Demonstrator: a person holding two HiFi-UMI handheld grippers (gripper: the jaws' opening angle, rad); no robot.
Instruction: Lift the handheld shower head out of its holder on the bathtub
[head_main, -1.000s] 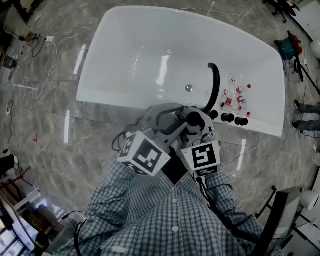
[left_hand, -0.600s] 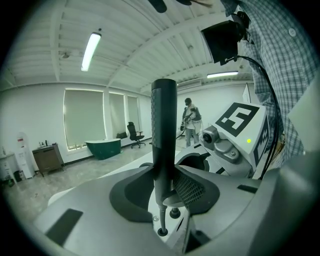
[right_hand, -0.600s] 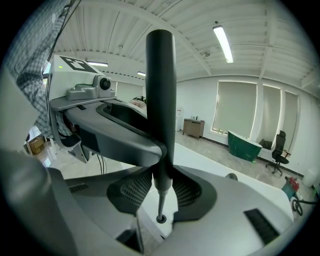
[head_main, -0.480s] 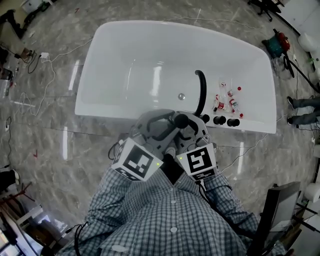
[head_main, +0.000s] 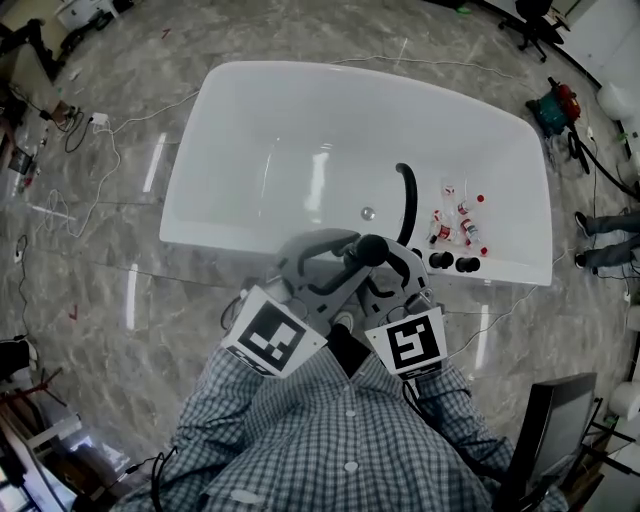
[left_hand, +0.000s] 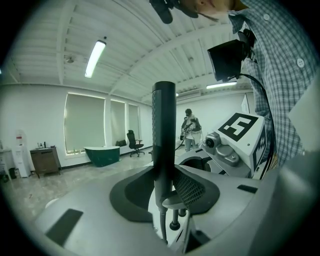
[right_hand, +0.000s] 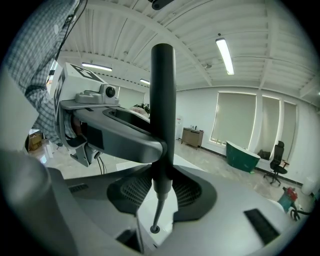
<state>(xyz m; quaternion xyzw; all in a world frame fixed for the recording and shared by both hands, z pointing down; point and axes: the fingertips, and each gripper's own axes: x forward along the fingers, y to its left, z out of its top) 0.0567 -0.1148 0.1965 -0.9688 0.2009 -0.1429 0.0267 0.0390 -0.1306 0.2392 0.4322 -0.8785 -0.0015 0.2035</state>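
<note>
The black handheld shower head (head_main: 372, 248) stands upright over the near rim of the white bathtub (head_main: 200, 225); from above only its round top shows. My left gripper (head_main: 350, 258) and right gripper (head_main: 386, 264) meet on it from either side. In the left gripper view the dark handle (left_hand: 164, 125) rises between the pads of the left gripper (left_hand: 164, 186), which is shut on it. In the right gripper view the right gripper (right_hand: 162, 189) is shut on the same handle (right_hand: 163, 100). A thin stem runs down from it to a ring on the rim (right_hand: 155, 229).
A black curved spout (head_main: 409, 195) and black knobs (head_main: 452, 263) sit on the rim just right of the grippers. Several small bottles (head_main: 455, 222) lie inside the tub. Cables (head_main: 100, 150) cross the marble floor at left. A person's legs (head_main: 605, 240) show at far right.
The head view has shifted a little. Both grippers stay closed on the shower head beside the spout, with no clear movement of it.
</note>
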